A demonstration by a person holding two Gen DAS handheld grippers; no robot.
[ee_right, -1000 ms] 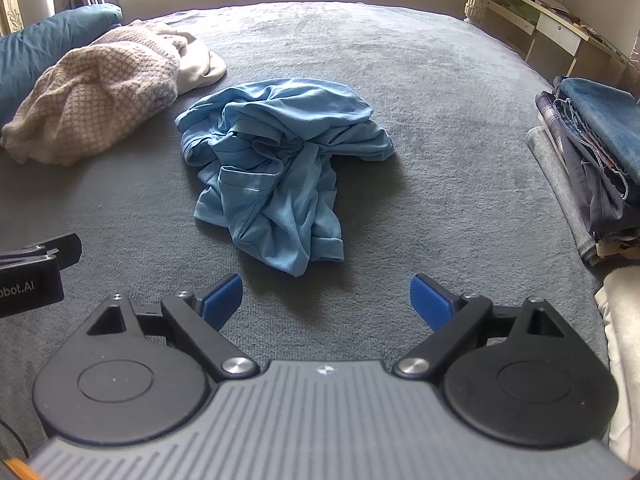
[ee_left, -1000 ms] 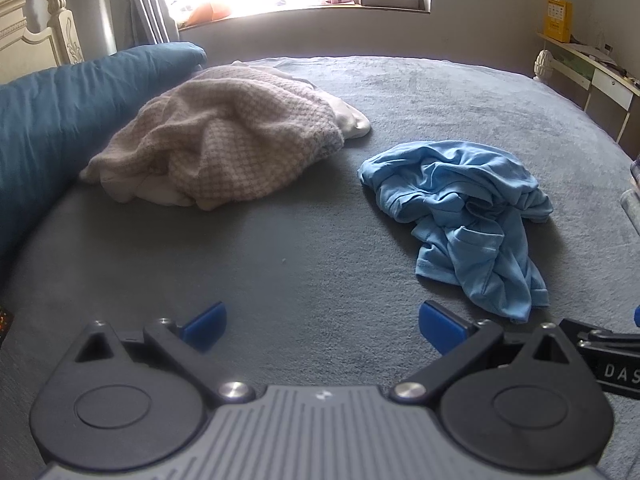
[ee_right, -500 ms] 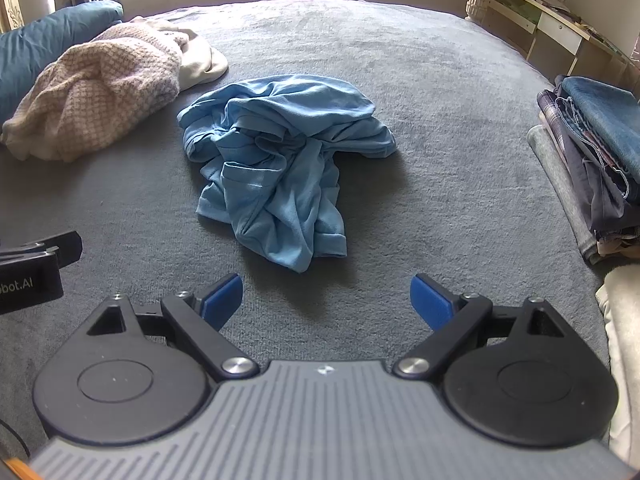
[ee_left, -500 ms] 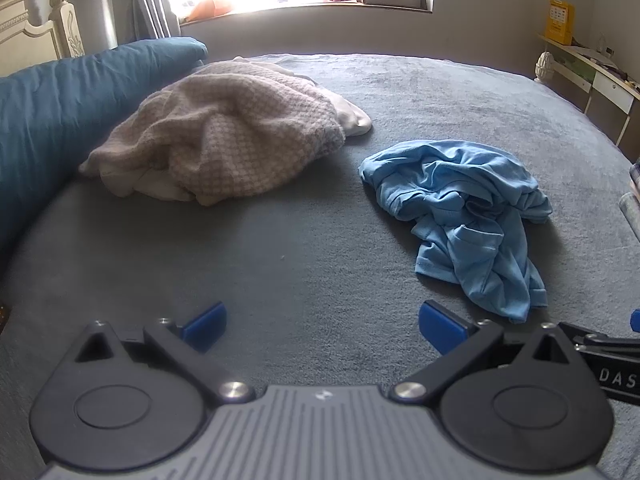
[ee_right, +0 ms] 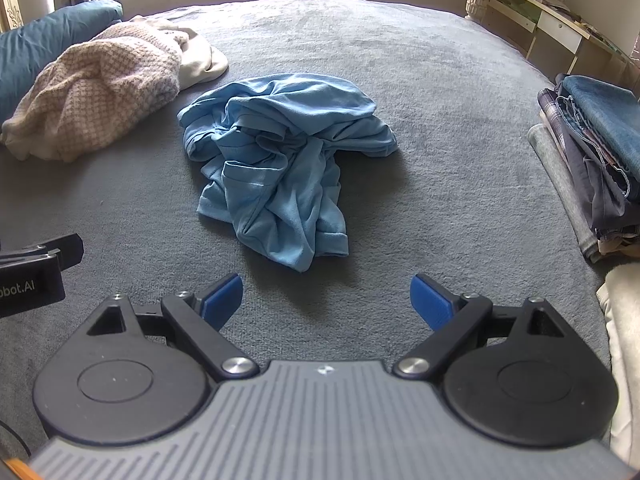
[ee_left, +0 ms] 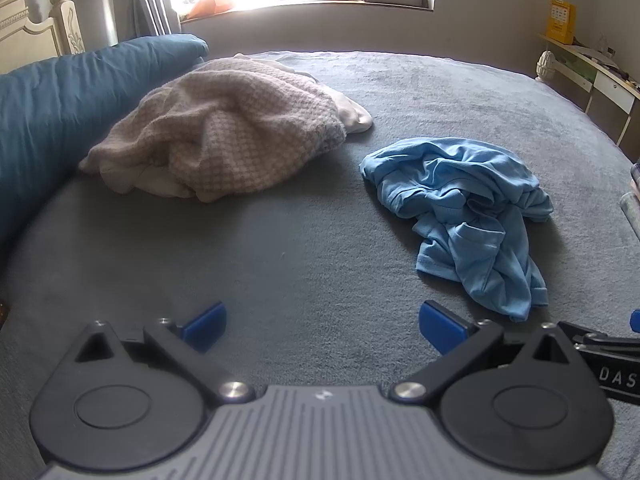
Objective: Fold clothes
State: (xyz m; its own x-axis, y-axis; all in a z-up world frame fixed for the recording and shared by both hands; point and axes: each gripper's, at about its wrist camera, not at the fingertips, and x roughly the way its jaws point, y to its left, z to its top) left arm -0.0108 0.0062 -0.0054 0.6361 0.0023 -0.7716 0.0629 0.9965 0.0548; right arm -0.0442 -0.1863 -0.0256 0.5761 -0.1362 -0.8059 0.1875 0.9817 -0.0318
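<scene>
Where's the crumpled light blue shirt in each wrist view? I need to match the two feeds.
Left wrist: light blue shirt lies right of centre, ahead of the right fingertip.
Right wrist: the shirt lies near centre, slightly left, straight ahead between the open fingers.
Shared landmark: the beige knit sweater, left of the shirt in both.

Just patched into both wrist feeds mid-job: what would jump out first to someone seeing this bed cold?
The crumpled light-blue cotton shirt lies in a heap mid-bed on the grey fleecy bedspread, just ahead of the open right gripper. Up left, a rumpled beige checked knit sweater sits on pale cloth against a teal pillow. The left gripper is open too, over bare bedspread, and a stack of folded dark clothes sits at the right edge.
</scene>
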